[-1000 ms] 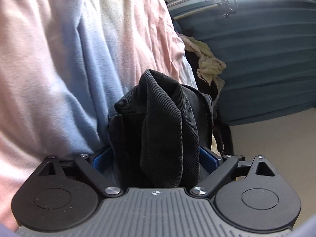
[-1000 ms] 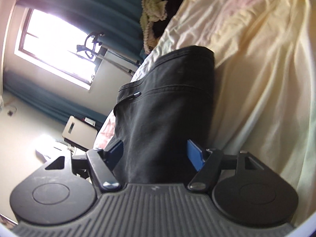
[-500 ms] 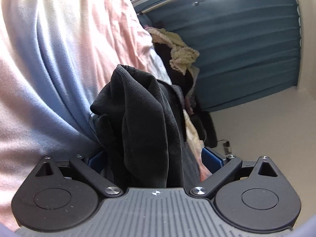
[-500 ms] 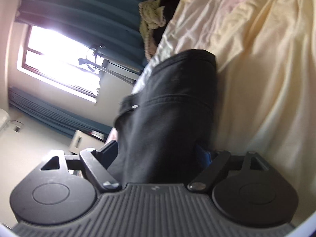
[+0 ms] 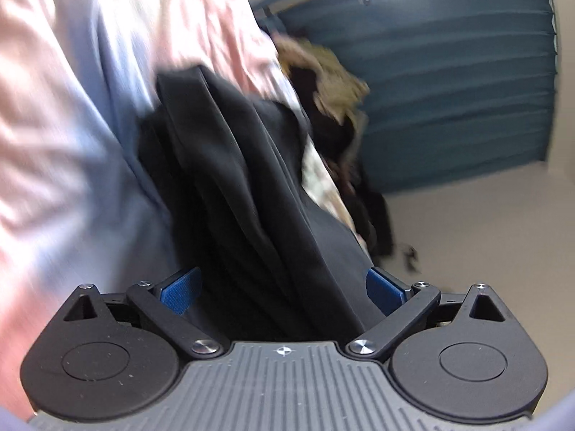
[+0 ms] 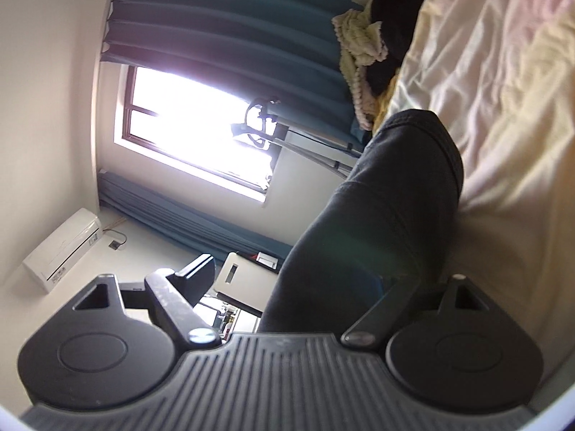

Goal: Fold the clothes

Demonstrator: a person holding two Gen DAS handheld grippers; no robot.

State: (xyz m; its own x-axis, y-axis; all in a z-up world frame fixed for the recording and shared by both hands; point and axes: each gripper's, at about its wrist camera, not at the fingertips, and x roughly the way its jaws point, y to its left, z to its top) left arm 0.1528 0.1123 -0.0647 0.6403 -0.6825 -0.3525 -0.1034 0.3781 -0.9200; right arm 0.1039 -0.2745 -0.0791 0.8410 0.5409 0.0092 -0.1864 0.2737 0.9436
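Black garment (image 5: 251, 194), one, lies between both spread grippers: left gripper (image 5: 282, 287), right gripper (image 6: 294, 280) just opening. Pastel bedsheet (image 5: 64, 125) upper left; teal curtain (image 5: 449, 72) upper right.

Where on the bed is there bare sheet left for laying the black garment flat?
Bare sheet lies beside the black garment. Toward the curtain, the clothes pile crowds the bed's end.
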